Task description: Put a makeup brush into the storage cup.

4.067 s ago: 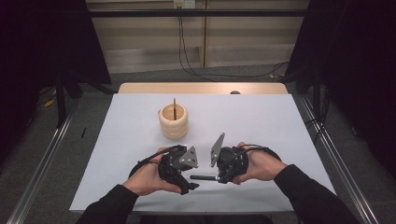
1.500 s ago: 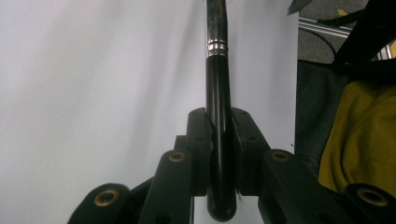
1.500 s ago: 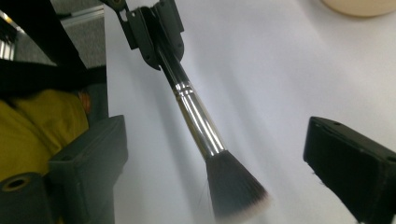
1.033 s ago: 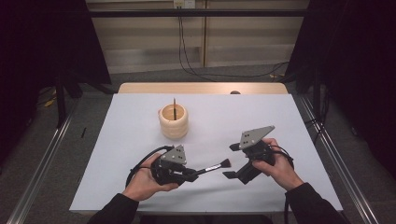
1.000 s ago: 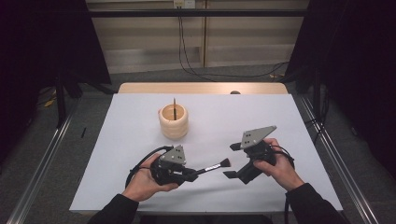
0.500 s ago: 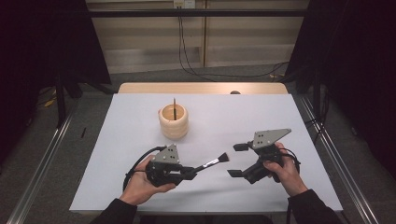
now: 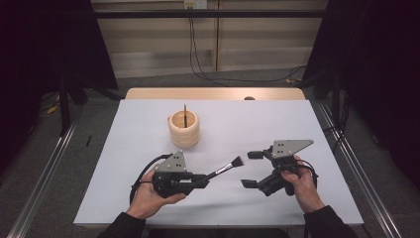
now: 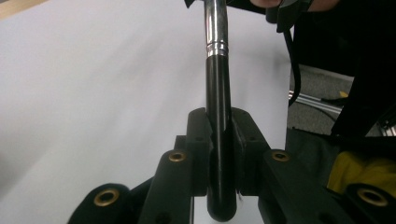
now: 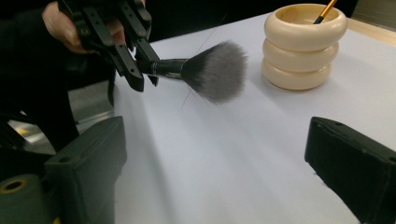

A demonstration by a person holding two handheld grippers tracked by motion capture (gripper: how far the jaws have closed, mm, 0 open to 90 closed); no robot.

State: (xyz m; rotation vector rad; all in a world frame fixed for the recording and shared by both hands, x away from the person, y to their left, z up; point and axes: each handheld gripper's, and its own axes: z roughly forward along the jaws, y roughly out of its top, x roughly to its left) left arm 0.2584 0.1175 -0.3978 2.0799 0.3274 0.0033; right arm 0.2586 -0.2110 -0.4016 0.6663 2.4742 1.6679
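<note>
In the high view, the left gripper (image 7: 200,182) in the lower left of the frame is clamped on the black handle of a makeup brush (image 7: 225,168), and the bristle head points toward the middle right. The left gripper view shows the 2 jaws pressed on both sides of this handle (image 8: 218,116).

Compared with 4 seconds ago, when both grippers met at the lower centre around the brush, the right gripper (image 7: 251,169) has let it go and moved off to the lower right. Its jaws have just been opening, they now stand wide apart, and nothing is between them. The brush head (image 9: 215,70) hangs in front of them, apart, a little above the white table (image 7: 297,129).

So I judge that the handover is finished: the brush now belongs to the left gripper alone. The cream ringed holder (image 7: 183,129) stands in the upper centre, with 1 thin brush (image 7: 184,115) already in it, well apart from the held brush. Probably the next step is to carry the brush there.
</note>
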